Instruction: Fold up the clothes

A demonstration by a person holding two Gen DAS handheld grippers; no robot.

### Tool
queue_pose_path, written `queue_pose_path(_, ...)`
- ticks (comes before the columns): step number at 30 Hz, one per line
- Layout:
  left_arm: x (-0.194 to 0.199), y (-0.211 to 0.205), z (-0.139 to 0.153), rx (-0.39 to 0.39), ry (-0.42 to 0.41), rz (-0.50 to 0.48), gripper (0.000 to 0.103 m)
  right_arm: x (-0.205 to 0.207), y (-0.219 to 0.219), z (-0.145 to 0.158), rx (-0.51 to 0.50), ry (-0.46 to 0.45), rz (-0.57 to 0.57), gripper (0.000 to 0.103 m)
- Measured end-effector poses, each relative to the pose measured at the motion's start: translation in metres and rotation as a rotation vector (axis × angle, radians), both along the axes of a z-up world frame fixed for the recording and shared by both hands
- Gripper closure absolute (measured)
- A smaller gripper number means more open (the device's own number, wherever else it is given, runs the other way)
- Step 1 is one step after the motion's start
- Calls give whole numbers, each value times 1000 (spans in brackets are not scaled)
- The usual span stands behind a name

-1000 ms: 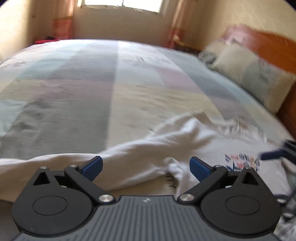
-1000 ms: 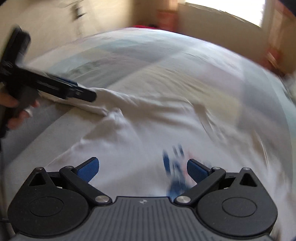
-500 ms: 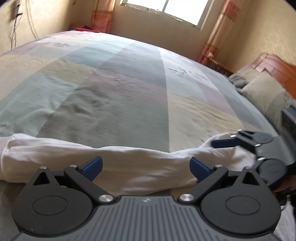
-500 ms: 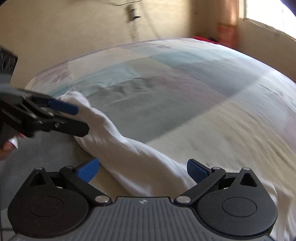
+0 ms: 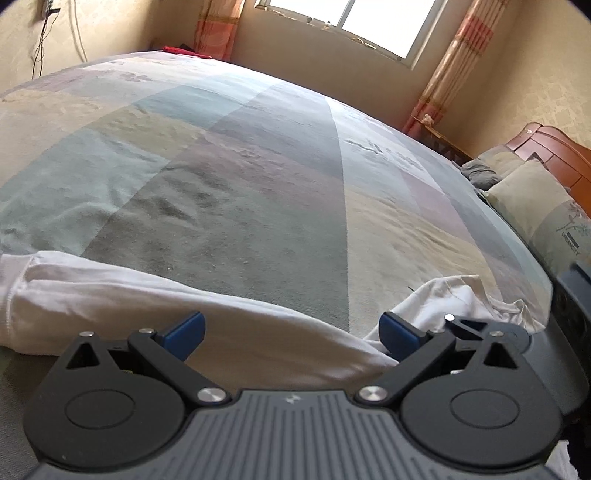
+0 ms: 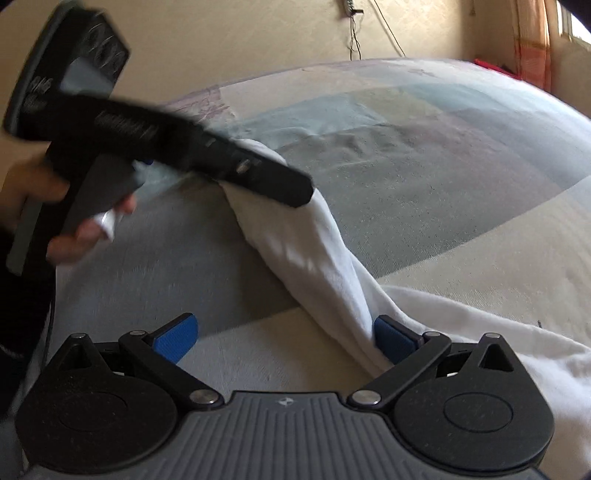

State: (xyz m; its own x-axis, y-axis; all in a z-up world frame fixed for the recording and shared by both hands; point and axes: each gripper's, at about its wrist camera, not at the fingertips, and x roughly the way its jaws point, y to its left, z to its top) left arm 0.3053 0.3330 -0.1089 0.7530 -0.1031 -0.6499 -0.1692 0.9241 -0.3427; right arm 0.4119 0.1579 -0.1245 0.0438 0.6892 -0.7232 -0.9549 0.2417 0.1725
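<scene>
A white long-sleeved garment [image 5: 110, 295] lies on the patchwork bedspread [image 5: 258, 166], with one sleeve stretched along the near edge. My left gripper [image 5: 291, 332] hangs open just above that sleeve, nothing between its blue pads. In the right wrist view the sleeve [image 6: 314, 251] runs from under the blurred left gripper [image 6: 291, 184] down to my right gripper [image 6: 284, 338]. The right gripper is open, and the cloth brushes the inner side of its right pad [image 6: 395, 339]. The black frame of the right gripper [image 5: 517, 334] shows at the lower right of the left wrist view.
Pillows [image 5: 535, 206] and a wooden headboard [image 5: 554, 147] stand at the right end of the bed. A window [image 5: 369, 26] with curtains is behind the far side. A red item [image 5: 184, 51] lies at the far edge. A hand [image 6: 37, 184] holds the left gripper's handle.
Both grippers have swung left along the sleeve, away from the garment's printed body. The left gripper now sits over the cuff end and the right gripper has closed in beside it.
</scene>
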Motion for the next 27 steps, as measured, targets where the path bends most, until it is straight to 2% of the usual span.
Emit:
queue_pose_path(6,-1,2,0,-9,-4,1,3,20,-12,32,16,-106,-45,2)
queue_pose_path(8,-2,2,1,-16,-14,-1,3,38,-14,38,6,-157,-95,9)
queue_pose_path(12,-2,1,1,-17,-15,-6,3,72,-10,34,-73,-216,-144,35)
queue_pose_path(13,-2,1,1,-17,-15,-7,3,76,-8,30,-91,-212,-121,39)
queue_pose_path(15,-1,1,1,-20,-16,-7,3,81,-5,24,-122,-195,-62,40)
queue_pose_path(18,0,0,0,-19,-10,-6,3,77,3,10,-199,-200,30,48)
queue_pose_path(20,1,-1,-1,-15,-3,-5,3,75,2,7,-211,-199,58,52)
queue_pose_path(21,1,-1,-2,-13,1,-5,3,74,1,7,-211,-195,62,58)
queue_pose_path(22,2,-1,-2,-12,3,-6,3,71,0,10,-213,-192,71,72)
queue_pose_path(24,3,-2,-3,-10,7,-7,3,65,3,11,-217,-210,83,89)
queue_pose_path(25,3,-3,-3,-8,10,-8,3,62,4,11,-219,-220,89,95)
queue_pose_path(27,3,-3,-3,-5,12,-9,3,67,6,14,-198,-238,47,99)
